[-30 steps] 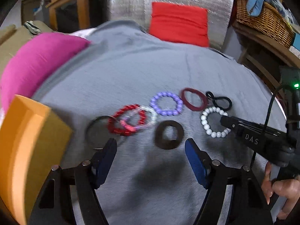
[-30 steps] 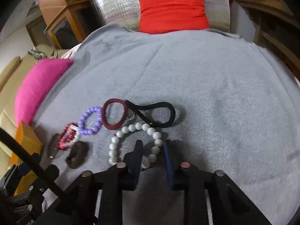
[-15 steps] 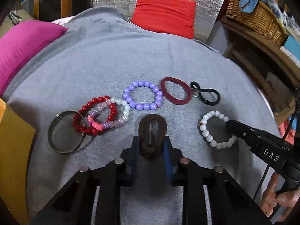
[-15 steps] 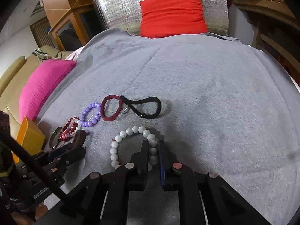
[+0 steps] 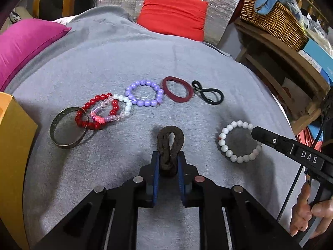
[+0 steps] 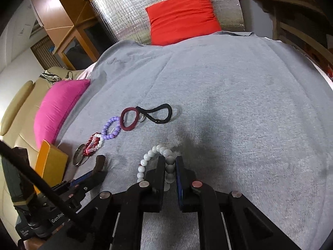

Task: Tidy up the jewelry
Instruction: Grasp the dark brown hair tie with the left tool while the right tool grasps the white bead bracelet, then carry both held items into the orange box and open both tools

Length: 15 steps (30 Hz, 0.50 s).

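Observation:
My left gripper (image 5: pixel 169 162) is shut on a brown fabric hair band (image 5: pixel 170 145) and holds it upright just above the grey cloth (image 5: pixel 124 58). My right gripper (image 6: pixel 169 167) is shut on the near side of a white bead bracelet (image 6: pixel 149 160), also seen in the left wrist view (image 5: pixel 231 154). Farther back lie a metal bangle (image 5: pixel 66 128), a red bead bracelet (image 5: pixel 93 112), a pink and clear bracelet (image 5: pixel 116 112), a purple bead bracelet (image 5: pixel 144 93), a maroon band (image 5: pixel 176 89) and a black hair tie (image 5: pixel 210 95).
An orange box (image 5: pixel 14 145) stands at the left edge. A pink cushion (image 5: pixel 25 43) lies at the far left and a red cushion (image 5: pixel 172 14) at the back. A wicker basket (image 5: pixel 274 18) sits on wooden shelves at the right.
My left gripper closed on the brown band and lifted it upright. My right gripper closed on the white bracelet and raised its near side.

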Motion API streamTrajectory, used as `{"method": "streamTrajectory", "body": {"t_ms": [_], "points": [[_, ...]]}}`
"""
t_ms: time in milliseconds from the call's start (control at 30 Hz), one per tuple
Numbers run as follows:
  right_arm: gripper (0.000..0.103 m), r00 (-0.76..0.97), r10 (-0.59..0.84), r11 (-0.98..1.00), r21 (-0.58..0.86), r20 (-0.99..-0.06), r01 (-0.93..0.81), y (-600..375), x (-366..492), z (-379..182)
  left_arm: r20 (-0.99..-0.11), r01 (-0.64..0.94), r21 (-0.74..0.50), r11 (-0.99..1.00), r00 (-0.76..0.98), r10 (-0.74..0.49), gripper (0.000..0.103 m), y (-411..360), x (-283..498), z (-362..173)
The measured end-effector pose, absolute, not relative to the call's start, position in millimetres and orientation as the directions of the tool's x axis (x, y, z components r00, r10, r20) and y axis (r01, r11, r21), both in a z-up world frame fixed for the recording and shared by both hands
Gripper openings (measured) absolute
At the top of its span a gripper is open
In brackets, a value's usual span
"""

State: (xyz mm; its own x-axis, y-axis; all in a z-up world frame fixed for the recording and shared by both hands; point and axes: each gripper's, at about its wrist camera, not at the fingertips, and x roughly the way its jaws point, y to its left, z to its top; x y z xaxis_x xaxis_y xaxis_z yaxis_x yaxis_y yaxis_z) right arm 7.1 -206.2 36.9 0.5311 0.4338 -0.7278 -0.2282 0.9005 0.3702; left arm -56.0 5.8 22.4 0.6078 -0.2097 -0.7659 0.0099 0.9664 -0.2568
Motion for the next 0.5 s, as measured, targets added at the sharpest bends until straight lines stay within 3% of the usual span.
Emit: {"method": "streamTrajectory", "body": {"t_ms": [500], "points": [[0.011, 0.588, 0.483, 0.875, 0.383, -0.649, -0.296, -199.7, -13.5, 69.7, -0.727, 0.012, -0.219, 0.976, 0.665, -0.171, 0.017, -0.5, -66.1, 52.0]]}}
